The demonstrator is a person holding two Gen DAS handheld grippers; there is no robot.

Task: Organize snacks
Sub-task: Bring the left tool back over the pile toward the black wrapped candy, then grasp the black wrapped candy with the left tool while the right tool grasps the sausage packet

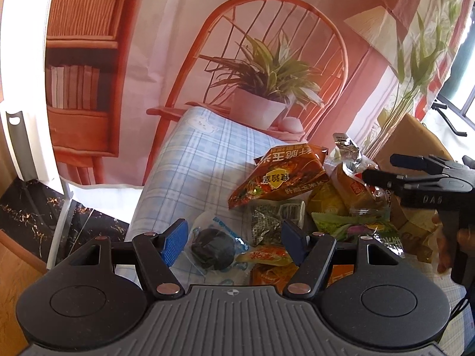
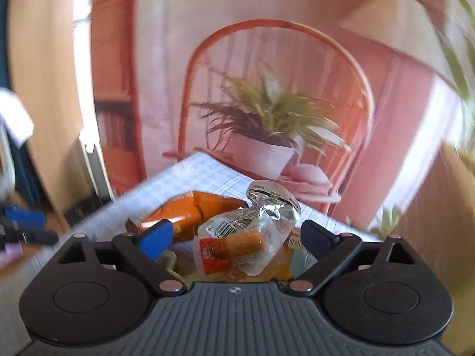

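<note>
snacks are piling on the blue checked cloth [image 1: 190, 160], most of them crowding its right half. left gripper [image 1: 234, 238] is hanging open over the near edge of the pile, nothing pinched, with a dark round cake in a clear wrapper [image 1: 212, 250] lying between its pads. right gripper [image 2: 236, 237] is gaping wide too; a clear sausage pack with a silver crimped top [image 2: 252, 237] is sitting between the jaws, pads not touching it. i'm judging these as light, crinkly, slippery film packs; contents soft or brittle, so i'm pinching at the sealed edges, not the middles. orange chip bag [image 1: 282, 175], behind the cake on the cloth, is puffy and crushable.
</note>
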